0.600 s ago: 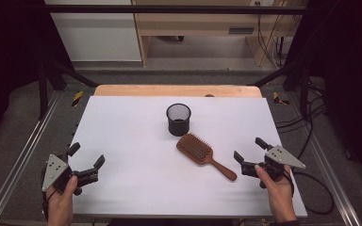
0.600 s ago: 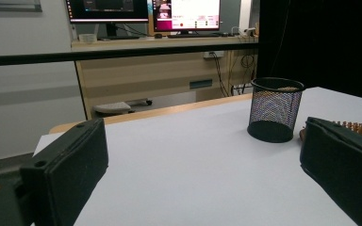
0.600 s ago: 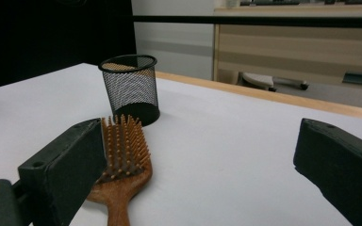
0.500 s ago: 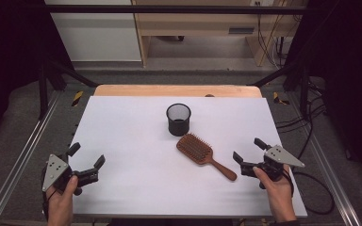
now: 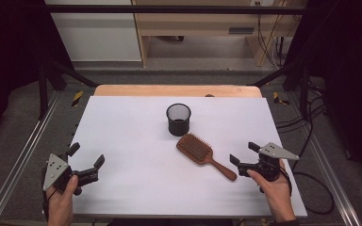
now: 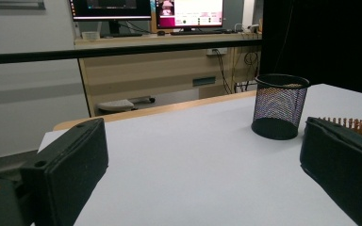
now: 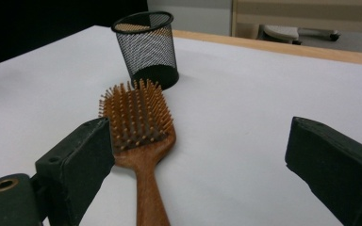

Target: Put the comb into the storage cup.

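Hairbrush, wooden and bristles up, lies flat on the white table, just in front of the black mesh cup on the person's side, near it but not touching. Its paddle head is the end closer to the cup, and its handle runs away from the cup at a slant towards the right gripper. In the right gripper view the hairbrush lies with its handle towards the camera and the mesh cup stands upright beyond its head.

Seen from above, the right gripper sits just past the end of the handle, on the far side of the hairbrush from the cup. Its jaws stand wide apart and clamp nothing. In the right gripper view the handle passes close beside one jaw, on that jaw's inner side, while the other jaw stands well off over bare table; whether the near jaw touches the wood cannot be told. The person's hand holds this gripper from below, with the grey three-cornered plate on top.

The left gripper is well apart from the cup, off towards the table's left front corner, with the hairbrush on the cup's other side from it. Its jaws are also spread, with only bare table between them. The left gripper view looks across the table at the mesh cup, with a strip of the brush's bristles showing behind one jaw.
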Motion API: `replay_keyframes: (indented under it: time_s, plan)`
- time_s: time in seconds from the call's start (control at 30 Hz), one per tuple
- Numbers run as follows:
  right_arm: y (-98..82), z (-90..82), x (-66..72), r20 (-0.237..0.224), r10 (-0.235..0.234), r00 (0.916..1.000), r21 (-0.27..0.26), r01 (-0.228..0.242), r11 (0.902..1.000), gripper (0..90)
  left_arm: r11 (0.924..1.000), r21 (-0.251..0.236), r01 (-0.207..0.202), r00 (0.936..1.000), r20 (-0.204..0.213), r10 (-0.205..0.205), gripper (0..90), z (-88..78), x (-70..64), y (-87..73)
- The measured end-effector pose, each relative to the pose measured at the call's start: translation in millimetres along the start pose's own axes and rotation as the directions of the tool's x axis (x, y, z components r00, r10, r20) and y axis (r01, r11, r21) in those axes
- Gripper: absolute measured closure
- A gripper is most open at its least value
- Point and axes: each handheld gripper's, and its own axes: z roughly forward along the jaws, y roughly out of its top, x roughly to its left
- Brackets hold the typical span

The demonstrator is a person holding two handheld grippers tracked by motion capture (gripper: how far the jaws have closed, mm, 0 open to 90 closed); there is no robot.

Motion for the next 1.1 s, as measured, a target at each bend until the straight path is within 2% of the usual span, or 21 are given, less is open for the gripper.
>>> replay_keyframes:
  time_s: [0.1,0.13,0.2,0.33,0.37,0.4,0.43,0.47,0.5,0.53,0.63,0.7,0.73,0.77,0.8,0.83,0.9,0.97,1.0,1.03,1.1]
  plan:
    - [0.7,-0.1,6.0,-0.009,-0.008,0.9999,0.041,0.009,0.9991,9.5,1.0000,0.001,-0.007,1.0000,0.000,0.007,2.0,-1.5,-1.4,0.1]
    - [1.3,1.0,11.4,-0.006,-0.032,0.9995,0.084,0.033,0.9959,10.0,1.0000,0.003,-0.007,1.0000,0.001,0.007,2.1,-1.9,-2.0,-0.1]
    - [1.4,1.5,13.1,-0.002,-0.038,0.9993,0.099,0.038,0.9943,10.2,0.9999,0.005,-0.009,1.0000,0.003,0.009,2.1,-2.2,-2.6,-0.5]
    - [1.1,5.5,20.6,0.034,-0.102,0.9942,0.177,0.094,0.9797,10.9,0.9999,0.010,-0.013,0.9999,0.010,0.013,2.1,-1.6,-3.2,-1.3]
    - [0.8,6.7,22.6,0.020,-0.107,0.9940,0.208,0.100,0.9730,10.4,0.9998,0.013,-0.015,0.9998,0.011,0.015,2.1,-1.3,-3.2,-1.4]
    - [0.8,6.7,22.6,0.020,-0.107,0.9940,0.208,0.100,0.9730,10.4,0.9998,0.013,-0.015,0.9998,0.013,0.015,2.1,-1.0,-3.4,-1.3]
    - [0.6,8.0,24.7,0.004,-0.120,0.9928,0.244,0.115,0.9631,10.1,0.9998,0.014,-0.018,0.9997,0.016,0.017,2.1,-0.5,-3.8,-1.2]
    - [0.6,8.0,24.7,0.004,-0.120,0.9928,0.244,0.115,0.9631,10.1,0.9998,0.014,-0.018,0.9997,0.016,0.017,2.1,-0.5,-3.8,-1.2]
    - [1.1,9.0,27.0,0.000,-0.136,0.9907,0.280,0.131,0.9509,10.6,0.9997,0.017,-0.020,0.9996,0.018,0.020,2.1,0.1,-4.5,-1.6]
    - [1.1,9.0,27.0,0.000,-0.136,0.9907,0.280,0.131,0.9509,10.6,0.9997,0.017,-0.020,0.9996,0.018,0.020,2.1,0.1,-4.5,-1.6]
    - [1.5,12.8,28.4,-0.001,-0.153,0.9882,0.334,0.145,0.9313,11.6,0.9996,0.017,-0.024,0.9996,0.018,0.023,2.1,0.0,-4.8,-1.4]
    - [1.3,17.2,29.2,-0.016,-0.166,0.9861,0.379,0.159,0.9114,12.1,0.9996,0.018,-0.024,0.9996,0.018,0.023,2.1,0.0,-4.6,-1.5]
    - [1.3,22.1,30.0,-0.034,-0.163,0.9860,0.413,0.163,0.8959,11.5,0.9996,0.019,-0.023,0.9996,0.018,0.023,2.1,0.3,-4.5,-1.8]
    - [1.3,22.1,30.0,-0.034,-0.163,0.9860,0.413,0.163,0.8959,11.5,0.9996,0.019,-0.023,0.9996,0.018,0.023,2.1,0.3,-4.5,-1.8]
    - [1.8,23.7,30.4,-0.043,-0.165,0.9854,0.423,0.167,0.8904,11.5,0.9995,0.020,-0.023,0.9996,0.018,0.023,2.1,0.4,-4.4,-1.9]
    - [2.9,28.5,32.4,-0.058,-0.171,0.9836,0.445,0.179,0.8773,11.3,0.9995,0.020,-0.024,0.9995,0.019,0.023,2.1,0.5,-4.7,-1.9]
    - [3.5,30.0,32.9,-0.064,-0.179,0.9817,0.452,0.189,0.8719,11.4,0.9995,0.020,-0.025,0.9995,0.019,0.025,2.1,0.6,-4.9,-1.9]
    - [5.1,36.7,36.9,-0.076,-0.192,0.9785,0.476,0.204,0.8556,11.5,0.9993,0.023,-0.029,0.9994,0.019,0.029,2.1,1.2,-5.2,-1.9]
    - [5.1,36.7,36.9,-0.076,-0.192,0.9785,0.476,0.204,0.8556,11.5,0.9993,0.023,-0.029,0.9994,0.019,0.029,2.1,1.2,-5.2,-1.9]
    - [5.9,42.5,40.1,-0.086,-0.208,0.9743,0.503,0.223,0.8354,11.5,0.9993,0.024,-0.029,0.9994,0.020,0.029,2.2,1.6,-5.6,-2.0]
    - [6.1,44.4,41.0,-0.087,-0.215,0.9727,0.509,0.229,0.8298,11.5,0.9992,0.025,-0.031,0.9993,0.021,0.030,2.2,1.7,-5.9,-2.0]
